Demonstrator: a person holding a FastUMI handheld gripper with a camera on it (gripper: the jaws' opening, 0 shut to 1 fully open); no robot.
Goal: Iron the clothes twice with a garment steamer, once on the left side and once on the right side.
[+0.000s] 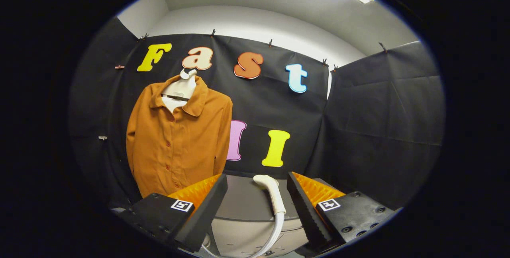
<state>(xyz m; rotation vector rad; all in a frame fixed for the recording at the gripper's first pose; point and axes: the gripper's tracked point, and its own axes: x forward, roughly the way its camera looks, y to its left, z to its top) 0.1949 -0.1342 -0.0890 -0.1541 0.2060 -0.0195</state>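
An orange button-up shirt (175, 138) hangs on a pale hanger (181, 86) against the black booth wall, beyond my left finger. A white garment steamer head (273, 192) with its hose (275, 230) lies on a grey surface (243, 200). It rests between my two fingers, nearer the right one. My gripper (257, 188) is open, with a wide gap, and neither finger touches the steamer. The hose curves down and passes below the fingers.
The grey surface ends in a rounded front edge (247, 220) with a lighter panel under it. Black cloth walls close in behind and on the right side (382, 126). Small clips (102, 137) hold the cloth on the left.
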